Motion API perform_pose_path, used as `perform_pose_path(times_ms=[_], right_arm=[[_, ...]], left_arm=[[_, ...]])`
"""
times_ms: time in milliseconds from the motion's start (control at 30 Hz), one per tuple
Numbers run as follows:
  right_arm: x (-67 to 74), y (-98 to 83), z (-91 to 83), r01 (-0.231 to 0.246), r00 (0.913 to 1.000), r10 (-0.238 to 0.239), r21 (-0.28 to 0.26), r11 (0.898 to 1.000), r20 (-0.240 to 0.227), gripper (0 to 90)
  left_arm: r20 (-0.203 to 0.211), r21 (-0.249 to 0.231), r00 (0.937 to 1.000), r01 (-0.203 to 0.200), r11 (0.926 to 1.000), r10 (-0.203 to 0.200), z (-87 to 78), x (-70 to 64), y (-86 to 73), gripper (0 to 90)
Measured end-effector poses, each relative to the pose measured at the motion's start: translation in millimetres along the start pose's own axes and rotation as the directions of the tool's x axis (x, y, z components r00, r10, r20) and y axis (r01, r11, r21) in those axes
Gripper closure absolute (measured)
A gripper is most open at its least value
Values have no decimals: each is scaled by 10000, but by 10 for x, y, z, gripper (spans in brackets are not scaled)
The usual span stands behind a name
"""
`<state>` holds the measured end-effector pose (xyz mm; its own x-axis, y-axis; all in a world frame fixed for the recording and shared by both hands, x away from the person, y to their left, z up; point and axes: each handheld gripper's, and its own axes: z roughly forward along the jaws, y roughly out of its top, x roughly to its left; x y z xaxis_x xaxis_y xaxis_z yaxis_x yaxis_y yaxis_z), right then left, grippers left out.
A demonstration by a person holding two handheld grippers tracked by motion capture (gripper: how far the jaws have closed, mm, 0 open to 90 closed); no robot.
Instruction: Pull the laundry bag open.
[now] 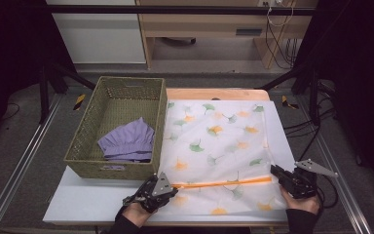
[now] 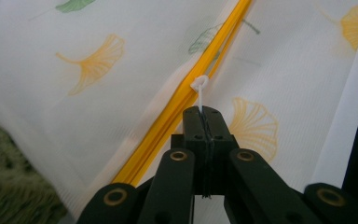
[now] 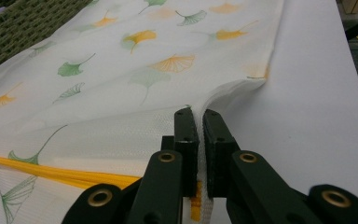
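Two hands come in from the near edge of the white table (image 1: 78, 202). The left gripper (image 1: 171, 185) points across toward the right, and its jaws are pinched tight on the little white zipper pull (image 2: 199, 91). The right gripper (image 1: 274, 170) points back toward the left, and its jaws are squeezed on the edge of the mesh bag (image 1: 219, 146) by the zipper's right end. The orange zipper (image 1: 221, 183) is long and thin and runs left to right between the two grippers, near the bag's front edge. The bag lies flat, with leaf pictures on it. Farther back on the left sits a green basket (image 1: 85, 131) with a purple cloth (image 1: 129, 139) inside.
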<state>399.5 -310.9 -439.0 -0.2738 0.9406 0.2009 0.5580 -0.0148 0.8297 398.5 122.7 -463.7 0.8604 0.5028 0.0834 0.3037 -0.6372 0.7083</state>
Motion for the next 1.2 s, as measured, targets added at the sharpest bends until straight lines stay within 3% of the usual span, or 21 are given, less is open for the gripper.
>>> perform_pose_path(times_ms=[667,1200], right_arm=[[0,-9,13,46,10000,-46,11,10000,27,859],[-3,-29,36,-66,9999,65,92,9999,138,859]], left_arm=[[-661,163,9939,898,9958,-885,-356,280,-439,892],[-472,310,9928,1118,9932,-1103,-379,339,-520,892]])
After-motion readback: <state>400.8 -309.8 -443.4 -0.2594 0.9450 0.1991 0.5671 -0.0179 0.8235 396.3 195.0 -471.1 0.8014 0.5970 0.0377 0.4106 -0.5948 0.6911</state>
